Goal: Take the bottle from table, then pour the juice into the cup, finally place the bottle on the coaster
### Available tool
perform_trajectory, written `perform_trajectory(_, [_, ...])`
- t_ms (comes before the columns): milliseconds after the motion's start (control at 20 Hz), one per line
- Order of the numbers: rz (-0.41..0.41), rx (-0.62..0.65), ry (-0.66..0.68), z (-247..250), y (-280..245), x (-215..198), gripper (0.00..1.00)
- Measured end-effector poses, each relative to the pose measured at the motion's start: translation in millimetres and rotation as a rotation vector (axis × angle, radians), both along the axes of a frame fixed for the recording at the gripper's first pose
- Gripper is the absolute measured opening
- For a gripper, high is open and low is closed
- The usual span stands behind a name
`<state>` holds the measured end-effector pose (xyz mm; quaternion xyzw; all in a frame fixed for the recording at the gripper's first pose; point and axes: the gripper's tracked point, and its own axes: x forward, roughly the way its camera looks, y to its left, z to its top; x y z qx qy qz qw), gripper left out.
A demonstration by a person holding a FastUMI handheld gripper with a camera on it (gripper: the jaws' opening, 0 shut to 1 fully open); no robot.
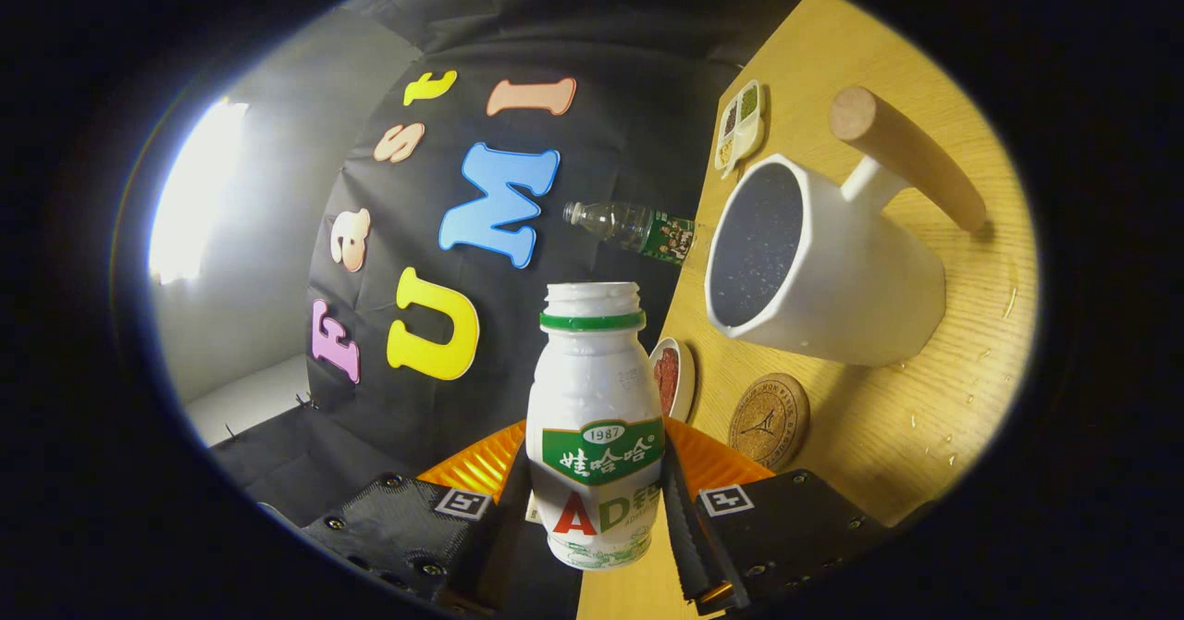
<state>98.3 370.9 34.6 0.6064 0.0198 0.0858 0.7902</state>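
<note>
The gripper (pixel 592 509) is gripping the white bottle (pixel 595 416) between both fingers (pixel 684 518), its open neck pointing ahead. The view is rolled, so the wooden table (pixel 888 416) is standing on edge. Beside the bottle's neck, the white cup (pixel 814 268) with a wooden handle (pixel 911 157) is turning its mouth toward it. The round cork coaster (pixel 769 419) is lying just beyond the fingers, near the cup's base. A small dish (pixel 673 378), a clear plastic bottle (pixel 634 229) and a divided tray (pixel 740 125) are lining the table's far edge. Droplets are dotting the wood.
</note>
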Motion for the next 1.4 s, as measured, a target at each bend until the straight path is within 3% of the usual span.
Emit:
perform_trajectory(500, [-0.013,0.15,-0.018,4.6,-2.2,-0.7,0.67])
perform_trajectory(1400, [-0.033,0.304,-0.034,8.4,-2.8,0.6,0.67])
